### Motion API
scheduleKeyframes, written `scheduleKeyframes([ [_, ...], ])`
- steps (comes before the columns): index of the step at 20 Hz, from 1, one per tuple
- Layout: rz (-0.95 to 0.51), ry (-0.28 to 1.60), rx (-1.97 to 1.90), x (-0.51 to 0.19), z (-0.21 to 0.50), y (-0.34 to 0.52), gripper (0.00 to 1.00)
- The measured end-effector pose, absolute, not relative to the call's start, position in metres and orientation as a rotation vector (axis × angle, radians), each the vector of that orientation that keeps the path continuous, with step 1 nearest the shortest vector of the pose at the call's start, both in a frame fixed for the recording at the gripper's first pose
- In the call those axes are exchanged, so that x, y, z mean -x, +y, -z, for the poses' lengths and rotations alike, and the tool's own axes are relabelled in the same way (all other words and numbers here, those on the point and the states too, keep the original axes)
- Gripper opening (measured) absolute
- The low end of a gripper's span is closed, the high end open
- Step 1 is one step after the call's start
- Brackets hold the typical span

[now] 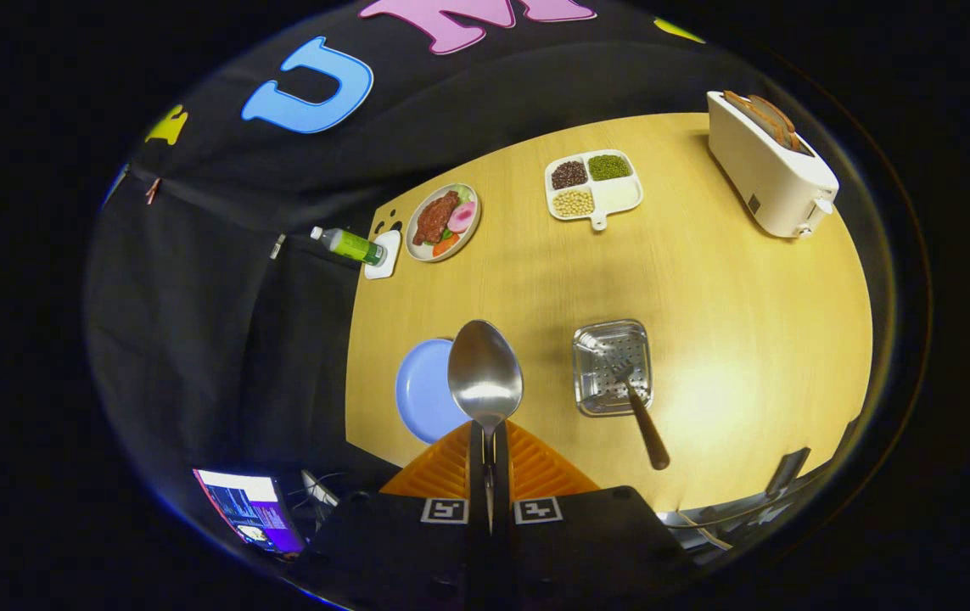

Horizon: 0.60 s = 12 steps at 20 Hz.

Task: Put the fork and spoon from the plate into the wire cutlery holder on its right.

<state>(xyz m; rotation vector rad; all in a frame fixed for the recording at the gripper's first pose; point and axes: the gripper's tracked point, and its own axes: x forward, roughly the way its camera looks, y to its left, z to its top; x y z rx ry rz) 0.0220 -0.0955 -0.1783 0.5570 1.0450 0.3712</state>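
My gripper (489, 441) is shut on the handle of a steel spoon (485, 373), whose bowl sticks up just ahead of the fingers, high above the table. Below and behind the spoon lies the blue plate (421, 390), partly hidden by the spoon and the fingers. To the plate's right stands the wire cutlery holder (612, 367), seen from above. A fork (637, 407) with a dark handle stands in the holder, tines down, and its handle leans out toward me.
On the wooden table (705, 280) beyond are a plate of food (444, 222), a divided white dish of beans (593, 185), a white toaster (771, 165) with bread, and a green bottle (350, 244) lying on a small white dish. A screen (249, 509) glows at the lower left.
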Motion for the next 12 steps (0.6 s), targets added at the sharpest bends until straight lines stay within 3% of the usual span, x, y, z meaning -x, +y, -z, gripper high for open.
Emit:
scheduleKeyframes([
  [12, -0.349, 1.365, -0.276, -0.031, 0.242, -0.132, 0.05],
])
